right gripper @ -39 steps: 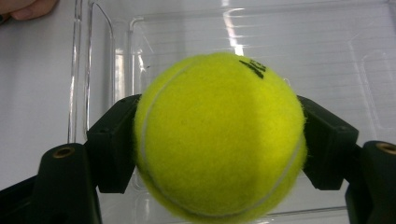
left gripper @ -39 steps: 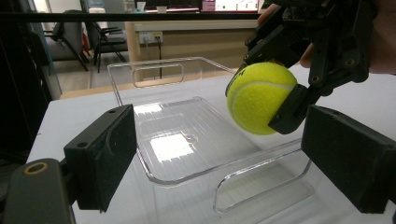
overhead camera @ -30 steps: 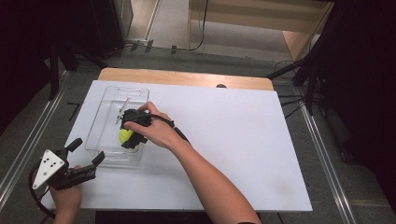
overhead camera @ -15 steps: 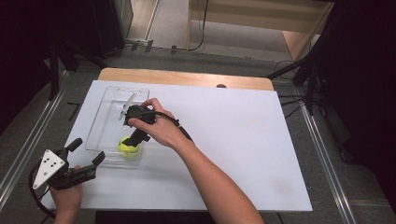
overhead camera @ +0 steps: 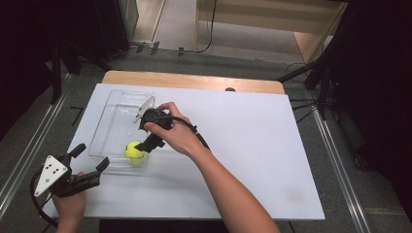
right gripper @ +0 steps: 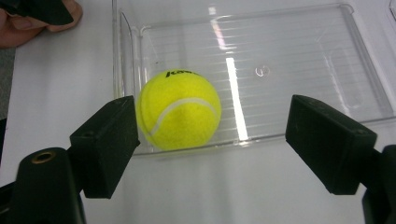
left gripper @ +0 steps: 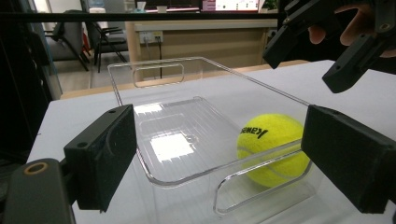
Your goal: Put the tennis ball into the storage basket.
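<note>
The tennis ball [overhead camera: 134,151] lay inside the clear plastic tray [overhead camera: 112,116], in the corner of the tray nearest to you, and it rested on the tray floor with nothing gripping it. In the right gripper view the ball [right gripper: 178,109] sat just beyond your right tool [right gripper: 212,148], a little toward its left jaw, and both pads stood apart from the ball. The jaws of this tool had just been opening, and there was nothing between them; they stood clearly apart, wider than the ball. In the high view your right tool [overhead camera: 146,144] hung just above and beside the ball, with its tips pointing down toward it.

So I judge that the placing of the ball into the tray was done, and the release was done too. What was left, as far as I can tell, was only to take the right tool away from the tray.

Your left tool [overhead camera: 90,158] waited near the closest end of the tray, over the edge of the white tabletop [overhead camera: 252,145]. Its jaws were wide open and empty. In the left gripper view the tray end [left gripper: 196,168] and the ball [left gripper: 275,148] were in front of this tool [left gripper: 219,158], not touching it.
</note>
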The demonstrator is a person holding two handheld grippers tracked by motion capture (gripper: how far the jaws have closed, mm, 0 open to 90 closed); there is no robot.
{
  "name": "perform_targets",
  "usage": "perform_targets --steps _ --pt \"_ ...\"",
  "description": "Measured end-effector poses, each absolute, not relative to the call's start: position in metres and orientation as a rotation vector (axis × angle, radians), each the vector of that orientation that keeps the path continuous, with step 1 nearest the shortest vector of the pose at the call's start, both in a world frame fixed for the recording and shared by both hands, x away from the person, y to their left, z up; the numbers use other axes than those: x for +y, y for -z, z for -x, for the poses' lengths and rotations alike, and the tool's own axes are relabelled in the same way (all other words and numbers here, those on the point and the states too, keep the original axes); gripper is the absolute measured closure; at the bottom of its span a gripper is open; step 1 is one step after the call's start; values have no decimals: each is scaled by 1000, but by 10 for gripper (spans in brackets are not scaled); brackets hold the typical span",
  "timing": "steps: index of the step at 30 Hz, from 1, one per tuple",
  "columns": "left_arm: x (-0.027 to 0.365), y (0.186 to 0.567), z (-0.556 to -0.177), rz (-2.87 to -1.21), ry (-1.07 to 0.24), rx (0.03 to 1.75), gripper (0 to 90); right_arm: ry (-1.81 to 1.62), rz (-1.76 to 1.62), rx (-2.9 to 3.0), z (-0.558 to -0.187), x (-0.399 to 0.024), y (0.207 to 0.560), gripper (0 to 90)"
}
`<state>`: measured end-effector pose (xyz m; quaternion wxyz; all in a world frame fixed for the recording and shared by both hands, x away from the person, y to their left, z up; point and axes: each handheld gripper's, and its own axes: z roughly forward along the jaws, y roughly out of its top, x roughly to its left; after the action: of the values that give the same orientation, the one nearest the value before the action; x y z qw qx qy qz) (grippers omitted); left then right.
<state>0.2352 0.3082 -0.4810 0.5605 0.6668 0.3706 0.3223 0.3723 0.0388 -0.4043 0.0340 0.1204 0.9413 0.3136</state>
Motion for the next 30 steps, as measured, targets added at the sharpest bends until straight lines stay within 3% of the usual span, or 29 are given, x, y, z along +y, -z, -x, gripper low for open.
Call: perform_targets --steps 16,19,27,29,30 --pt "308 481 -236 -1576 -762 870 111 -1024 -436 2833 -366 2 402 159" --pt "308 481 -236 -1578 -763 869 111 -1047 -457 2838 -365 -5 404 106" --pt "308 481 -235 -1583 -763 868 111 -1051 -552 2798 -357 -21 407 92" --pt "308 481 -235 -1584 -763 868 111 -1051 -553 2804 -355 -25 408 0" --pt "308 481 -235 -1584 -763 868 111 -1056 -549 2813 -354 -27 409 0"
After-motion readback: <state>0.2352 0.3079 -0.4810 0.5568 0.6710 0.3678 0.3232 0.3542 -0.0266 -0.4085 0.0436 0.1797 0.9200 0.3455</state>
